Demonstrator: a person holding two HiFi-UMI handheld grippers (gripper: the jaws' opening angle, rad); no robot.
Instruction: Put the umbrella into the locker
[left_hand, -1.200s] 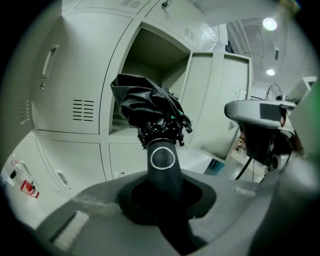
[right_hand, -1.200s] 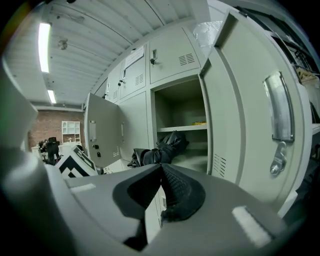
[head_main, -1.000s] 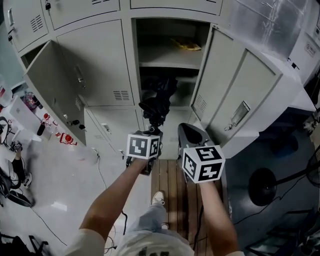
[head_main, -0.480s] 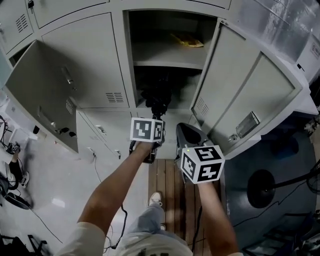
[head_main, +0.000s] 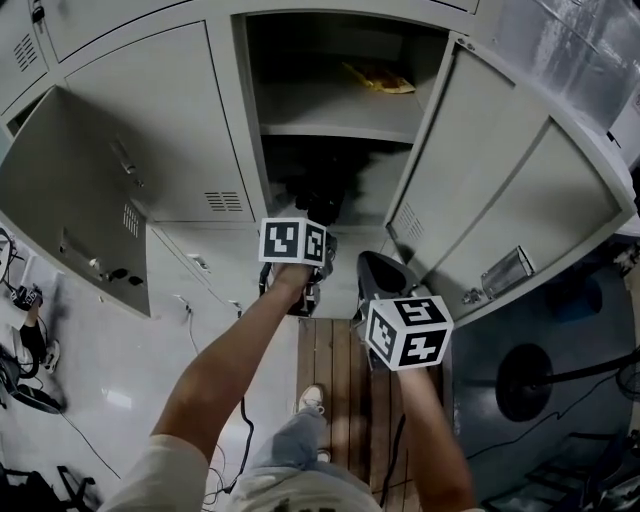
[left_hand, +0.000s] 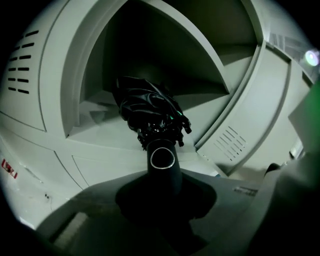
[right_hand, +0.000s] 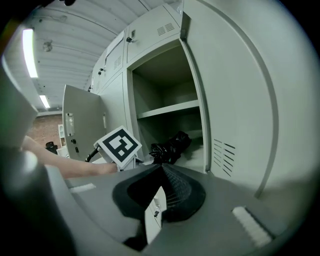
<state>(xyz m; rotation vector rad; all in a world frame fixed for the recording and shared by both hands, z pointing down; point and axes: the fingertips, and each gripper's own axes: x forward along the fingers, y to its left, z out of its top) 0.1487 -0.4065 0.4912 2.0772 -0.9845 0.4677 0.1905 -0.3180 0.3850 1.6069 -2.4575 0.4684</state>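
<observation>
A folded black umbrella (left_hand: 150, 110) points into the lower compartment of the open grey locker (head_main: 330, 130), below its shelf. In the head view the umbrella (head_main: 318, 195) shows as a dark bundle just inside the opening. My left gripper (left_hand: 162, 172) is shut on its black round-ended handle and holds it tilted down toward the compartment floor. To the right and nearer to me, my right gripper (head_main: 372, 268) is level with the locker's door edge. Its jaws meet at the tip with nothing between them. The right gripper view shows the umbrella (right_hand: 170, 146) beyond the left marker cube (right_hand: 119, 145).
The locker's door (head_main: 500, 190) stands open on the right, and a neighbouring locker's door (head_main: 70, 190) hangs open on the left. A yellow item (head_main: 380, 78) lies on the upper shelf. Wooden boards (head_main: 340, 360) lie underfoot, and cables and small items lie on the floor at far left.
Both hands have moved forward toward the locker. The umbrella has gone from in front of the opening to inside the lower compartment.
</observation>
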